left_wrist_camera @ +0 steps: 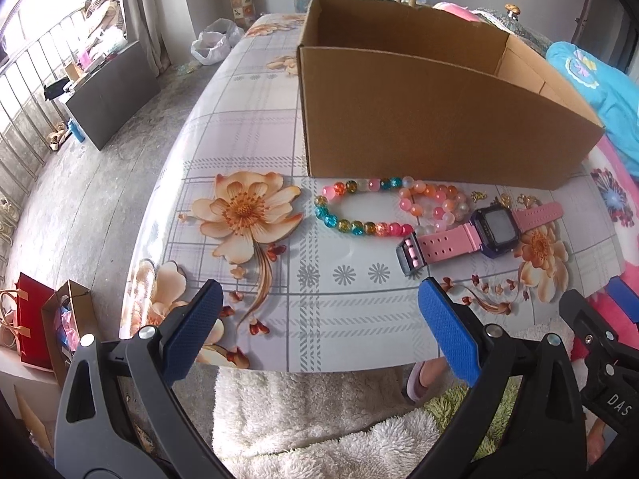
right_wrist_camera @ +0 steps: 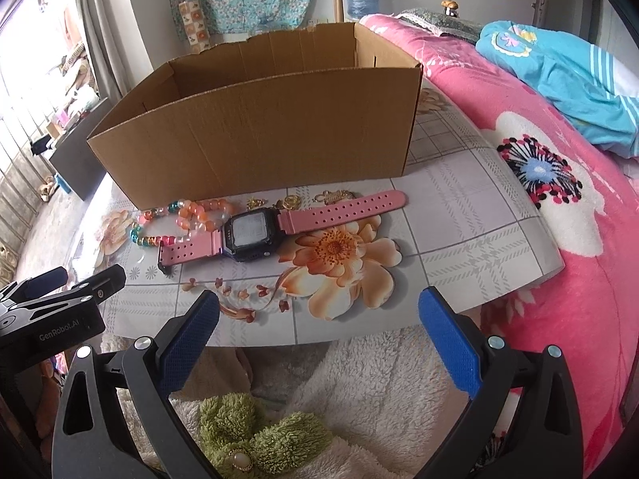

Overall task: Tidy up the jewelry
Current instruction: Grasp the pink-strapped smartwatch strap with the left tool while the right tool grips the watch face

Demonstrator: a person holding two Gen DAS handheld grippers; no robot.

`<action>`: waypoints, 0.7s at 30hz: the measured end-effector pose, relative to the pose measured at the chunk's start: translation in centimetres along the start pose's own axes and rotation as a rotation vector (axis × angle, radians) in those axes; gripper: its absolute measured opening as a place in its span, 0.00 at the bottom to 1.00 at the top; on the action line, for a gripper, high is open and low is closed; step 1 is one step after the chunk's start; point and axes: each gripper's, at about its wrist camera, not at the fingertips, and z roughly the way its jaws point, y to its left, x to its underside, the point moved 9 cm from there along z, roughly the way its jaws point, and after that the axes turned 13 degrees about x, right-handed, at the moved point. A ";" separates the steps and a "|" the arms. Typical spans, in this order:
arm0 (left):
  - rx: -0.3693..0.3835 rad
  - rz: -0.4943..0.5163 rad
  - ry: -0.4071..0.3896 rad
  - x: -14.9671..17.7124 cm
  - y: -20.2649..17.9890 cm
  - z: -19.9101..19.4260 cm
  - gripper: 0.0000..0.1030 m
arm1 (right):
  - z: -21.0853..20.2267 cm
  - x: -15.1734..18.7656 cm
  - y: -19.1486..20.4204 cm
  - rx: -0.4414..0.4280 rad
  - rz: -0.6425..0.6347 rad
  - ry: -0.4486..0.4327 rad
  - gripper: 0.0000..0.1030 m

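An open cardboard box point(left_wrist_camera: 439, 119) point(right_wrist_camera: 259, 139) stands on the floral table. In front of it lie a multicoloured bead bracelet point(left_wrist_camera: 351, 205) point(right_wrist_camera: 149, 225), a pink-and-orange bead bracelet point(left_wrist_camera: 435, 203) point(right_wrist_camera: 203, 213), a pink-strapped watch point(left_wrist_camera: 491, 229) point(right_wrist_camera: 251, 233) and small gold trinkets point(right_wrist_camera: 291, 201) point(left_wrist_camera: 499, 198). My left gripper point(left_wrist_camera: 319, 319) hovers open at the table's near edge, below the bracelets. My right gripper point(right_wrist_camera: 319, 319) is open too, near the front edge below the watch. Both hold nothing.
The table point(left_wrist_camera: 247, 139) has a flowered plastic cover. A bed with a pink blanket point(right_wrist_camera: 559, 199) and blue clothing point(right_wrist_camera: 559, 80) lies to the right. Paper bags point(left_wrist_camera: 40, 327) stand on the floor at the left. White fluffy fabric point(right_wrist_camera: 359, 391) is below the grippers.
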 end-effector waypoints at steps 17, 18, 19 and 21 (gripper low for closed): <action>0.379 0.173 -0.177 -3.7 -0.8 -0.4 0.92 | -0.1 -2.7 4.9 -0.107 -0.425 -0.245 0.92; 0.391 0.180 -0.175 -3.6 -0.9 -0.2 0.92 | 0.2 -2.6 5.6 -0.155 -0.461 -0.229 0.85; 0.401 0.192 -0.177 -3.4 -1.1 -0.2 0.92 | 0.6 -2.4 6.3 -0.196 -0.485 -0.202 0.81; 0.413 0.222 -0.196 -2.9 -1.6 -0.6 0.92 | 1.5 -2.2 7.4 -0.247 -0.557 -0.159 0.68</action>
